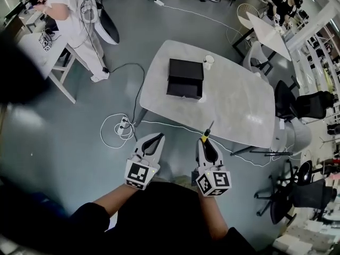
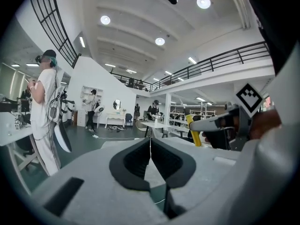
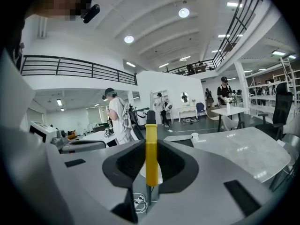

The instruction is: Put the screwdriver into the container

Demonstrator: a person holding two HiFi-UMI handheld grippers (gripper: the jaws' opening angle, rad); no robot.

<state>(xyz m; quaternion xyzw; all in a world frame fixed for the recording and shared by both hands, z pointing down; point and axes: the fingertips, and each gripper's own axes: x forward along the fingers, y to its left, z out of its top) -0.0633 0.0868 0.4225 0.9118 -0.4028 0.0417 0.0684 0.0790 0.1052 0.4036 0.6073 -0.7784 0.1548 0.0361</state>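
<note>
A screwdriver (image 1: 206,134) with a yellow handle (image 3: 151,153) and a black end stands upright between the pads of my right gripper (image 1: 205,142), which is shut on it. In the head view that gripper hovers over the floor, just off the near edge of the white table (image 1: 239,108). On the table's far half lies the black container (image 1: 185,77), well ahead of both grippers. To the left, my left gripper (image 1: 155,138) is held at about the same height. Its jaws meet with nothing between them (image 2: 150,146). The left gripper view also catches the right gripper (image 2: 225,125) and the yellow handle (image 2: 193,131).
A white cup (image 1: 209,61) stands beside the container. A coiled white cable with a power strip (image 1: 119,129) lies on the floor left of the table. A person in white (image 1: 79,15) stands by a bench at far left. Black office chairs (image 1: 300,105) crowd the right side.
</note>
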